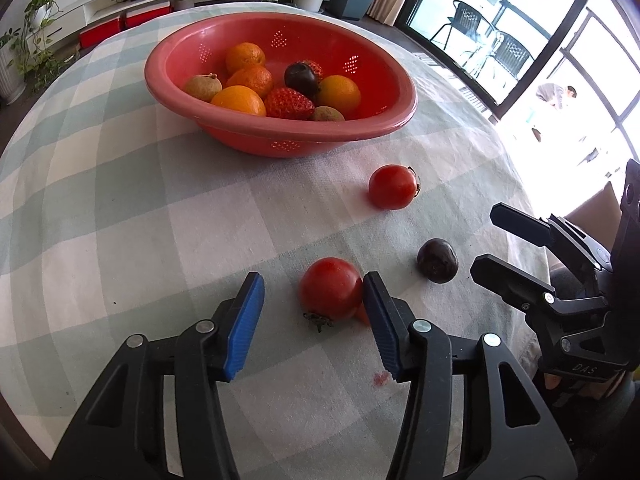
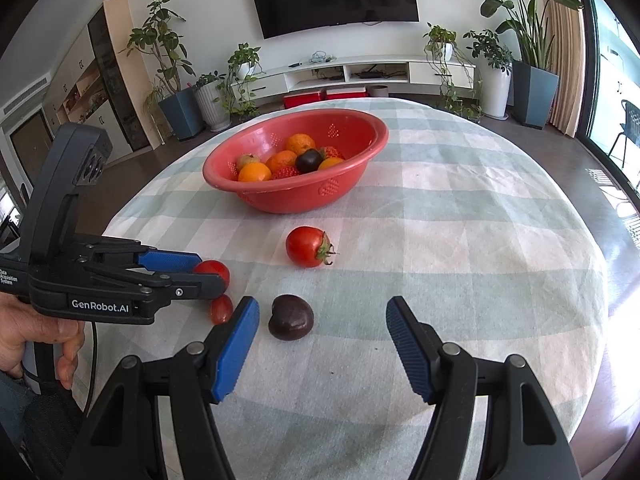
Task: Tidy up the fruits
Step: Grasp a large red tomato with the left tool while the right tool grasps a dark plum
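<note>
A red bowl [image 1: 256, 136] holds oranges, strawberries, a dark plum and brownish fruits; it also shows in the right wrist view [image 2: 280, 196]. On the checked cloth lie a near tomato [image 1: 330, 288], a far tomato [image 1: 392, 187] and a dark plum [image 1: 437, 260]. My left gripper [image 1: 314, 316] is open around the near tomato, whose right side touches the right pad. A small red piece [image 2: 221, 309] lies beside that tomato [image 2: 214, 270]. My right gripper [image 2: 320, 344] is open, with the plum [image 2: 291, 317] between its fingertips nearer the left one. The far tomato [image 2: 307, 247] lies beyond.
The round table [image 2: 460, 240] with checked cloth drops off at its edge near the right gripper [image 1: 516, 248]. A small red stain [image 1: 380, 377] marks the cloth. A TV, shelves, potted plants and windows stand around the room.
</note>
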A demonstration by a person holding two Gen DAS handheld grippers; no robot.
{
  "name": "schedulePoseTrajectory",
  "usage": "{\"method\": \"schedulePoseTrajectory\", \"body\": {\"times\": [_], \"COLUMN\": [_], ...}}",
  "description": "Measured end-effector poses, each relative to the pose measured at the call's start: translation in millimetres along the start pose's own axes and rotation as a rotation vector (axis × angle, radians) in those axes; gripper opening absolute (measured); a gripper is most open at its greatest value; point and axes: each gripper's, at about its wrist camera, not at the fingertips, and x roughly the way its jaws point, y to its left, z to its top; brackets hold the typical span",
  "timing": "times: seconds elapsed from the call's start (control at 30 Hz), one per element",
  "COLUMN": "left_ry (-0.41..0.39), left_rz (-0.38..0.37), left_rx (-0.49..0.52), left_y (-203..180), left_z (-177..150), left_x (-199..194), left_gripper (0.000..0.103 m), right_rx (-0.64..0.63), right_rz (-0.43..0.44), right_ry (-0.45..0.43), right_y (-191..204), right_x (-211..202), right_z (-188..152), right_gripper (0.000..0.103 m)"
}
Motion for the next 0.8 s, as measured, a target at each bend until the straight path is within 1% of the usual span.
{"method": "schedulePoseTrajectory", "body": {"times": [0.17,0.23,0.27,0.3,0.37,0.43,0.8], "left_ry": [0.037,0.049,0.055,0.063,0.070,0.073,0.060], "left_rz": [-0.003,0.012,0.016,0.018,0.028,0.031,0.043], "left_rx": [0.025,0.052,0.064,0.073,0.091,0.105,0.141], "left_y": [-5,-10,-11,-13,-18,-21,-27], "left_z": [5,7,8,9,11,11,8], "left_x": [1,1,0,1,1,1,-2], "left_gripper": [0.049,0.048,0.046,0.041,0.037,0.032,0.030], "right_rx": [0.007,0.012,0.013,0.015,0.019,0.021,0.033], "right_rz": [0.007,0.010,0.012,0.014,0.017,0.018,0.013], "right_ry": [-0.011,-0.015,-0.016,-0.017,-0.020,-0.022,-0.028], "right_y": [-2,-3,-3,-3,-4,-5,-8], "right_x": [-4,-5,-5,-5,-7,-7,-9], "right_z": [1,1,1,2,2,2,2], "right_gripper": [0.070,0.070,0.070,0.070,0.070,0.070,0.070]}}
